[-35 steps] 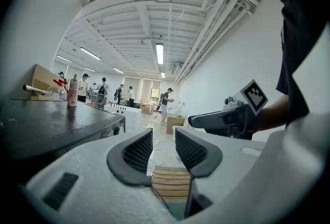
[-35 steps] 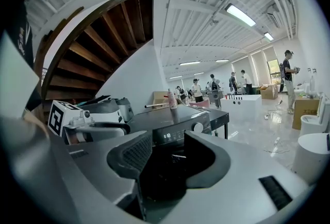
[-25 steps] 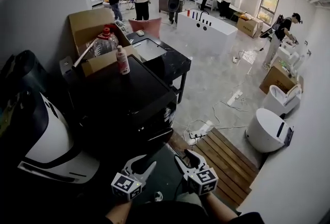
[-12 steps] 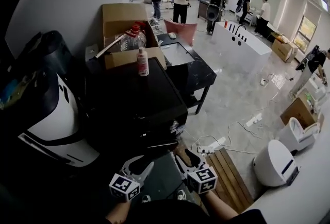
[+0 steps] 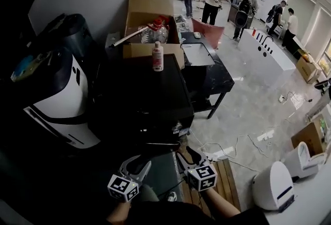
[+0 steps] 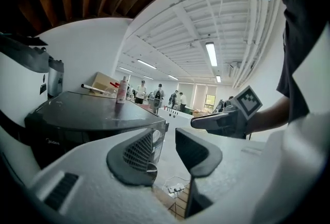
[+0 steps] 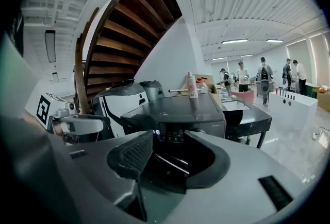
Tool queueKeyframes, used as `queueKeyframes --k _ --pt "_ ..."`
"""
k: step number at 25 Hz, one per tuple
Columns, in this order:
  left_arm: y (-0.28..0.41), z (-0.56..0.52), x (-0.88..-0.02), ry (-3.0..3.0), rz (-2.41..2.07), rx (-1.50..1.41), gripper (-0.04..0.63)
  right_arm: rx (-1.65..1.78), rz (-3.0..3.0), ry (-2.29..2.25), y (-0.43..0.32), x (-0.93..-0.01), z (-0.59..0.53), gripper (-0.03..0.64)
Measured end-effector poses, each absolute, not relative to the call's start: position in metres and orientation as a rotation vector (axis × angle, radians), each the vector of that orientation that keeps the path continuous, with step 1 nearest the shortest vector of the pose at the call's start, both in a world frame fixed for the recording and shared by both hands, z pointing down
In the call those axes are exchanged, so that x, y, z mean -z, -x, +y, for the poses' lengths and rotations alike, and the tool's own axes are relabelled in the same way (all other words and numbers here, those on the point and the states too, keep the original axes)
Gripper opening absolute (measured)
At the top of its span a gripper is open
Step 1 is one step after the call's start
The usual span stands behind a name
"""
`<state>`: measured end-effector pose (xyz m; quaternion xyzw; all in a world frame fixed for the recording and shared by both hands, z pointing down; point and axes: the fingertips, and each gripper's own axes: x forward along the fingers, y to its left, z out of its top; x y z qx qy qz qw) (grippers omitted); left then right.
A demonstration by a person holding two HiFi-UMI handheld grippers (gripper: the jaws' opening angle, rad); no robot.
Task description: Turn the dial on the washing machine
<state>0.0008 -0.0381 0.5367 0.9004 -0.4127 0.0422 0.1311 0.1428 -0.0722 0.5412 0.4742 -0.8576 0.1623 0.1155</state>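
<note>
The black washing machine [image 5: 139, 95] stands in the middle of the head view, its front panel [image 5: 166, 132] facing me. A small pale round part [image 5: 179, 130] sits at the panel's right end; I cannot tell if it is the dial. My left gripper [image 5: 136, 165] and right gripper [image 5: 186, 155] hover side by side just in front of the machine, apart from it. In the right gripper view the open right gripper [image 7: 169, 140] frames the lit display [image 7: 161, 134]. In the left gripper view the left gripper [image 6: 164, 140] is open and holds nothing.
A white appliance [image 5: 57, 110] stands left of the machine. On or behind the machine's top are a bottle [image 5: 158, 56] and a cardboard box [image 5: 150, 17]. A black table [image 5: 209, 71] is to the right, a wooden pallet [image 5: 223, 177] and cables on the floor, and several people at the back.
The head view has swung left, so the machine and box now sit further right in the picture. Both grippers keep their places low in front of the machine, jaws unchanged.
</note>
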Motion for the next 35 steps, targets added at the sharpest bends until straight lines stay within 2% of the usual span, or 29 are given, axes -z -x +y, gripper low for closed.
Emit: queueKeyframes --k 7,24,35 --pt "0.001 -0.040 -0.546 -2.533 -1.274 -0.133 0.132 -0.464 -2.506 -1.341 -0.150 -0.549 -0.094 0.169" --pt "0.027 -0.135 -0.541 -2.602 -1.198 -0.155 0.132 -0.377 -2.367 -1.381 -0.136 -0.580 -0.182 0.184" --pt "0.034 -0.155 -0.552 -2.591 -1.179 -0.172 0.132 -0.314 -2.237 -1.266 -0.128 -0.626 -0.212 0.259"
